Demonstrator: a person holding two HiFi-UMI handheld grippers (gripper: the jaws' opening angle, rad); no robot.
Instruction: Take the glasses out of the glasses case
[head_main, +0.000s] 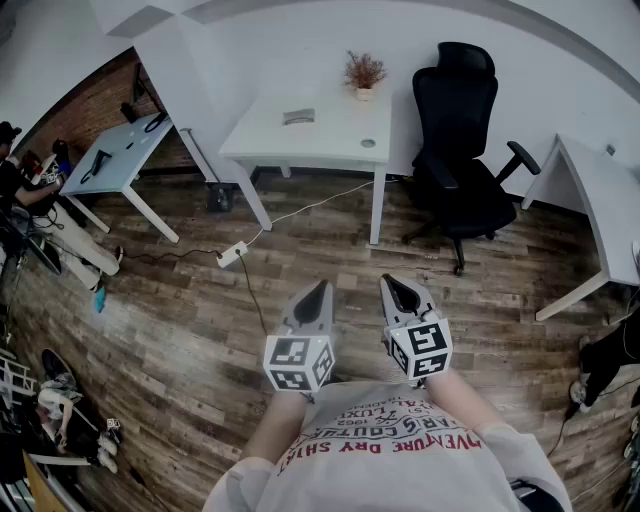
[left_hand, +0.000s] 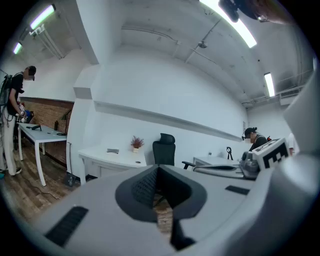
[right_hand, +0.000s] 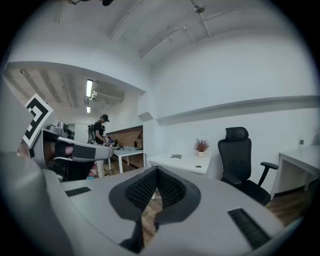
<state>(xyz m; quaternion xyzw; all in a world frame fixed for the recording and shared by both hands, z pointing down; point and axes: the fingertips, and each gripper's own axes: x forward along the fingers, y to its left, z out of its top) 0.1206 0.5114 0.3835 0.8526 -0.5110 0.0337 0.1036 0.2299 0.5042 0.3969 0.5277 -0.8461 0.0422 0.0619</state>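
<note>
A small grey case (head_main: 298, 117) lies closed on the white desk (head_main: 330, 140) across the room; it is also visible as a grey case (left_hand: 113, 150) in the left gripper view and as a grey case (right_hand: 176, 156) in the right gripper view. No glasses are visible. My left gripper (head_main: 320, 288) and right gripper (head_main: 390, 283) are held side by side at chest height over the wooden floor, well short of the desk. The left gripper (left_hand: 156, 169) has its jaws shut on nothing, and so does the right gripper (right_hand: 156, 170).
A potted plant (head_main: 364, 75) stands at the desk's back edge. A black office chair (head_main: 460, 150) is to the desk's right. A power strip (head_main: 232, 254) with cables lies on the floor. Another desk (head_main: 120, 150) and a person (head_main: 20, 180) are at the left.
</note>
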